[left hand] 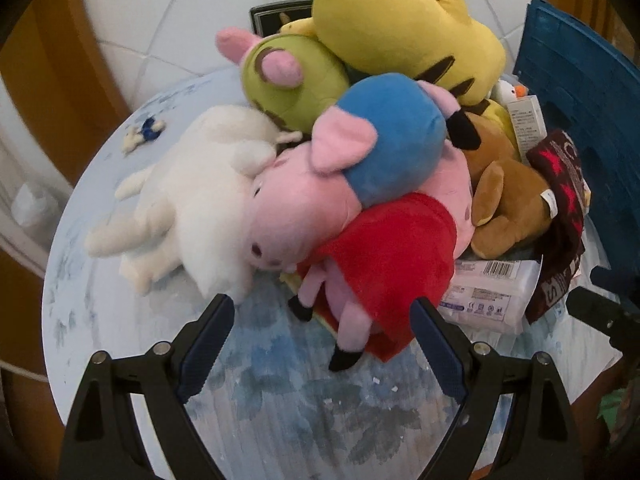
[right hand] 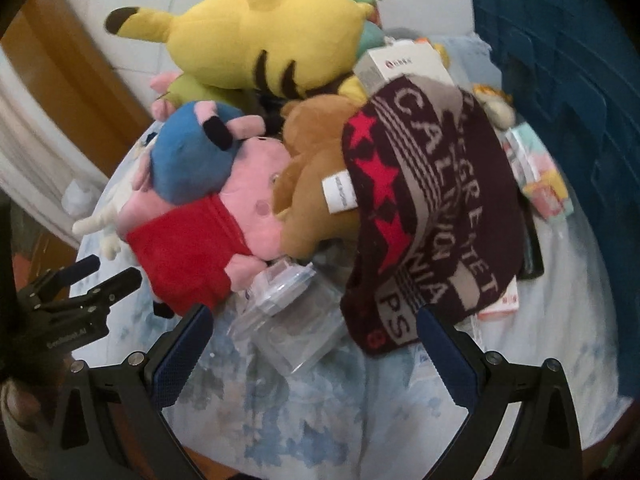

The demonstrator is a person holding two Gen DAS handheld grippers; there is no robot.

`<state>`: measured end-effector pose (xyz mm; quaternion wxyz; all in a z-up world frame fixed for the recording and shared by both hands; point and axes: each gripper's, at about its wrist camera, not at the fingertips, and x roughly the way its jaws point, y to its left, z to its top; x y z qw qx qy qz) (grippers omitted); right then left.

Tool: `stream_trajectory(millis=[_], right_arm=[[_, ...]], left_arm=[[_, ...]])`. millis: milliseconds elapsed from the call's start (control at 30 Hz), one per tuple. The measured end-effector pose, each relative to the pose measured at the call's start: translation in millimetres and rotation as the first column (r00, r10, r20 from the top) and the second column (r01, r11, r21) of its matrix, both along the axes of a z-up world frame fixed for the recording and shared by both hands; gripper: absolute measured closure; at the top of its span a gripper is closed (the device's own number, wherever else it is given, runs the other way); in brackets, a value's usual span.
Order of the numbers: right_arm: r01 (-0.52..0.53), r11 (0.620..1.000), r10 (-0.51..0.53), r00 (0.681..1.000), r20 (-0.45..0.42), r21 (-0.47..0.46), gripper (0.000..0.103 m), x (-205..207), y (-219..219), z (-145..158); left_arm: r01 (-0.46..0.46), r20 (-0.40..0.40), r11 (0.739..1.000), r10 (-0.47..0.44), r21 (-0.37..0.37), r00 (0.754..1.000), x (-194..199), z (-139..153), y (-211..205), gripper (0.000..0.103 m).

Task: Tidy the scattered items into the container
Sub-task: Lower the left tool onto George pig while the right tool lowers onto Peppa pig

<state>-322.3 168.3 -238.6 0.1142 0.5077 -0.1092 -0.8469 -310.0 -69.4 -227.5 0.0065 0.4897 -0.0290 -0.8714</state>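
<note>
A heap of soft toys covers the round blue-patterned table [left hand: 280, 400]: a white plush [left hand: 192, 208], a pink pig in a red dress [left hand: 380, 248], a pig in blue [left hand: 392, 136], a green plush [left hand: 296, 80], a yellow plush [left hand: 400, 20] and a brown plush [left hand: 504, 200]. A dark towel with red stars [right hand: 432, 208] drapes over the brown plush [right hand: 316, 184]. A blue crate [right hand: 560, 80] stands at the right. My left gripper [left hand: 320, 308] is open just in front of the red-dress pig's legs. My right gripper [right hand: 314, 316] is open over a clear plastic box [right hand: 292, 320], beside the towel's hem.
A pack of wipes [left hand: 492, 292] lies under the brown plush. Small cartons [right hand: 544, 176] and a white box [right hand: 404, 64] sit near the crate. A small blue-and-white trinket [left hand: 146, 132] lies at the table's far left. Tiled floor and wooden furniture surround the table.
</note>
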Motion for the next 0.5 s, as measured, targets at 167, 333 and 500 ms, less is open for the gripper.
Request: stream_trajectory(millis=[167,333,500], right_arm=[[0.08,0.996,-0.079,0.997,0.012,-0.027,0.0,5.2,-6.3,-4.4],[0.129,0.991,-0.13,0.992,-0.002,-0.024,0.013,8.3,-21.0,-3.1],[0.128,0.991,-0.129,0.992,-0.017,-0.023,0.021,4.1,-34.3,1.6]], left_arm=[[0.06,-0.032,0.998,-0.06,-0.012,0.998,-17.8,12.2,-15.0,0.013],[0.097,-0.043,0.995,-0.097,-0.004,0.994,-27.8,15.4,-32.1,0.013],[0.054,-0.049,0.999,-0.054,0.0,0.997,-27.9,16.3,-54.7,0.013]])
